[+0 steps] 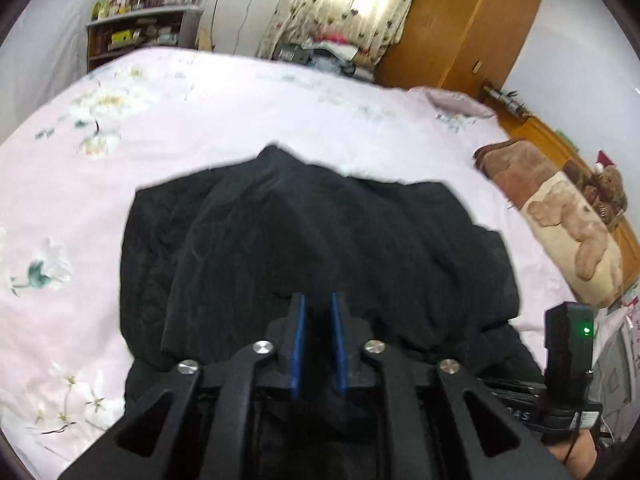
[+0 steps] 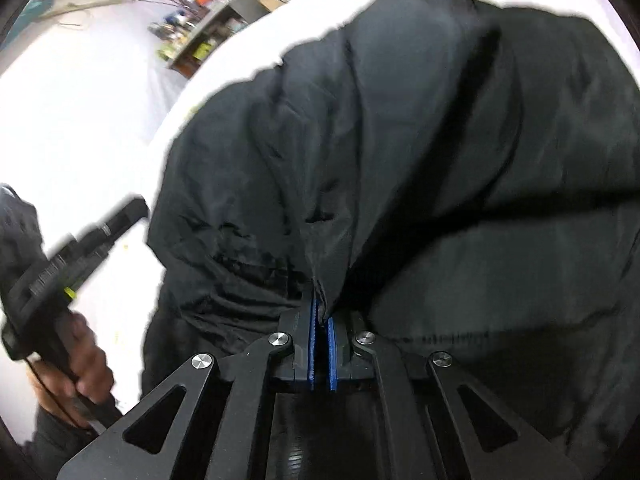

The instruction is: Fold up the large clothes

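A large black padded jacket (image 1: 304, 236) lies bunched on a bed with a pink floral sheet (image 1: 224, 112). My left gripper (image 1: 319, 300) sits at the jacket's near edge, its blue pads close together with black fabric between them. In the right wrist view the jacket (image 2: 420, 152) fills most of the frame, and my right gripper (image 2: 321, 312) is shut on a pinched fold of its fabric. The left gripper's body (image 2: 80, 248), held by a hand, shows at the left of the right wrist view. The right gripper's body (image 1: 568, 344) shows at the right of the left wrist view.
A folded brown and cream blanket (image 1: 560, 216) lies at the bed's right side by a wooden headboard (image 1: 552, 136). A wooden wardrobe (image 1: 464, 24), floral curtains (image 1: 340, 4) and a cluttered shelf (image 1: 140, 28) stand beyond the bed.
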The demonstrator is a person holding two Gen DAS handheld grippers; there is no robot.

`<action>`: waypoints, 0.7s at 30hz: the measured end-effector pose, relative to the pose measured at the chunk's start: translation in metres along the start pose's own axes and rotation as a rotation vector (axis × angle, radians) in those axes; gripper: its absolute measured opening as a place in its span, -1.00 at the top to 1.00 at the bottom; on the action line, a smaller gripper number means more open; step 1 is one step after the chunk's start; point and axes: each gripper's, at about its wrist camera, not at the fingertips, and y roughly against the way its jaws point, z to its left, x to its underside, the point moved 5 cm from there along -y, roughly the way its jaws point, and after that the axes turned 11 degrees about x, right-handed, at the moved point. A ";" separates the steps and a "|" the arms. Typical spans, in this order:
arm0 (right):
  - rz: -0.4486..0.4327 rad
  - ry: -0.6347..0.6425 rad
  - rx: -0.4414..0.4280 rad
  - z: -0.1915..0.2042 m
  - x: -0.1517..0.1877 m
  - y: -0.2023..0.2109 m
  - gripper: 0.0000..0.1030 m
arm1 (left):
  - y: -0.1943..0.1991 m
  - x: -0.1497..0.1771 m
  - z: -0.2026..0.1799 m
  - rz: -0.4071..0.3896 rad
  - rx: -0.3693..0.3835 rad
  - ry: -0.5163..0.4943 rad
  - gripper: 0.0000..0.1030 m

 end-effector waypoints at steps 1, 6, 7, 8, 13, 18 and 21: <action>0.007 -0.017 -0.003 -0.006 0.000 -0.005 0.92 | -0.012 0.005 0.007 0.035 -0.014 0.011 0.68; -0.005 0.016 0.045 -0.014 -0.007 0.009 0.75 | -0.034 0.031 0.025 0.078 0.018 0.090 0.68; -0.018 0.037 0.059 -0.015 -0.009 0.018 0.63 | -0.033 0.032 0.024 0.079 0.016 0.090 0.68; -0.033 0.046 0.065 -0.013 -0.011 0.025 0.61 | -0.031 0.032 0.022 0.083 0.019 0.095 0.68; -0.194 0.075 0.076 -0.009 -0.034 0.075 0.58 | 0.004 0.012 0.011 0.022 0.030 0.060 0.68; -0.308 0.131 0.133 -0.002 -0.084 0.072 0.47 | 0.000 -0.034 0.020 -0.063 -0.026 0.008 0.67; -0.270 0.109 0.229 -0.016 -0.101 0.031 0.47 | -0.035 -0.027 0.044 0.005 -0.066 0.060 0.68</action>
